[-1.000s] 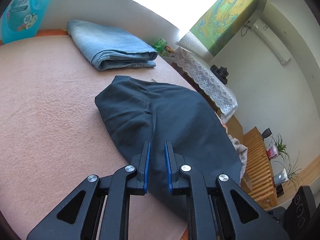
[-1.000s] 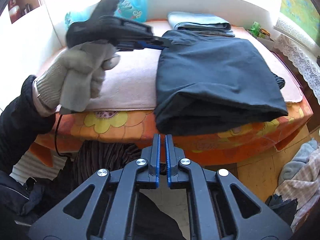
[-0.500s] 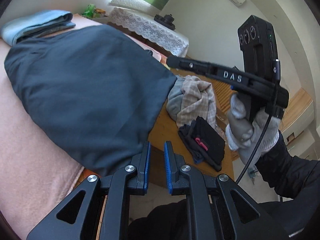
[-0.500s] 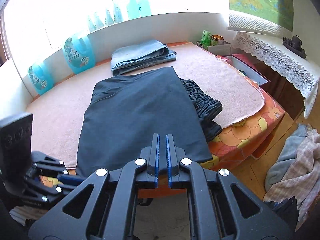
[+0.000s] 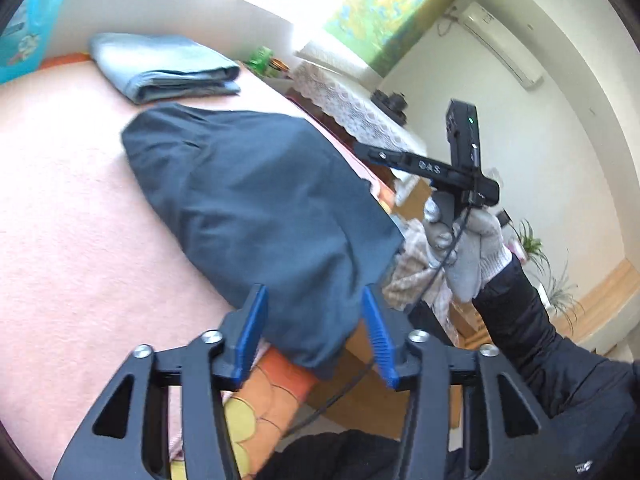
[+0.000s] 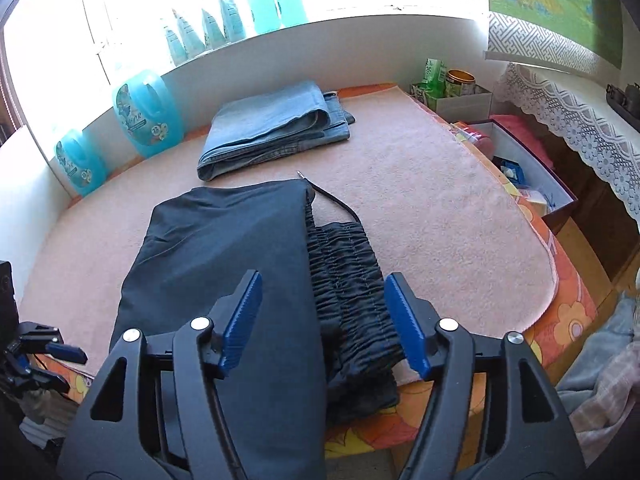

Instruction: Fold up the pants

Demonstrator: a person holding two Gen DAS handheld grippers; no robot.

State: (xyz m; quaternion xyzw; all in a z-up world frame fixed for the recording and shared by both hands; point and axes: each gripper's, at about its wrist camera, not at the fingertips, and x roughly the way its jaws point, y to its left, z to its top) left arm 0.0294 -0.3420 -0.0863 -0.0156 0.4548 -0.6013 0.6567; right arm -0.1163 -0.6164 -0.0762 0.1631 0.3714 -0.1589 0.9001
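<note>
Dark navy pants (image 6: 232, 264) lie folded on the pink blanket, their near end hanging over the front edge; the elastic waistband (image 6: 352, 276) sticks out on the right side. They also show in the left wrist view (image 5: 256, 208). My left gripper (image 5: 316, 328) is open, its jaws either side of the pants' overhanging left corner. My right gripper (image 6: 324, 320) is open, its jaws straddling the near edge by the waistband. In the left wrist view, the right gripper (image 5: 424, 168) is held in a gloved hand.
Folded blue jeans (image 6: 272, 128) lie at the back of the blanket (image 6: 440, 216). Blue detergent bottles (image 6: 148, 116) stand along the wall. A box with cans (image 6: 452, 88) and an open drawer (image 6: 524, 172) are at the right. Clothes (image 6: 600, 352) lie on the floor.
Both grippers have opened from shut. Both have moved in closer to the near edge of the dark pants, the left at its left corner and the right at the waistband.
</note>
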